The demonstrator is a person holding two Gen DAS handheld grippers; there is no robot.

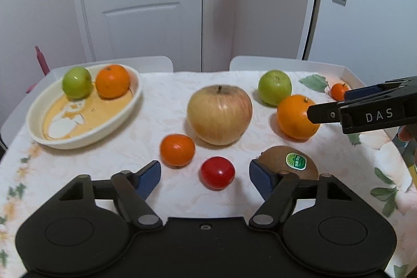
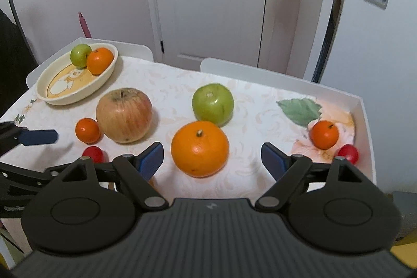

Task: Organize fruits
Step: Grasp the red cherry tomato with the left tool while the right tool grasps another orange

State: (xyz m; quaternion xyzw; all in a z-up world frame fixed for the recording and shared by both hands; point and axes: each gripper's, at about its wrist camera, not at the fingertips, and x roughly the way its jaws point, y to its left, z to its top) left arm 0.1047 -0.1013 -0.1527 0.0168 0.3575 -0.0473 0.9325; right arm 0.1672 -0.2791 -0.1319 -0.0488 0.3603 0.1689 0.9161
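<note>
In the left wrist view my left gripper (image 1: 206,177) stands open around a small red fruit (image 1: 217,173) on the tablecloth, with a gap at each pad. A kiwi (image 1: 289,160) lies just behind its right finger and a small orange fruit (image 1: 177,149) ahead to the left. My right gripper (image 2: 212,159) is open around a large orange (image 2: 200,149), not touching it. A cream oval dish (image 1: 36,132) at the back left holds a green apple (image 1: 77,82) and an orange (image 1: 112,81).
A big yellow-red apple (image 1: 219,114) sits mid-table, with a green apple (image 2: 213,104) behind the large orange. At the right, a small orange fruit (image 2: 324,134) and a red fruit (image 2: 348,153) lie near the raised white table rim (image 2: 365,121). Two white chair backs and a door stand behind.
</note>
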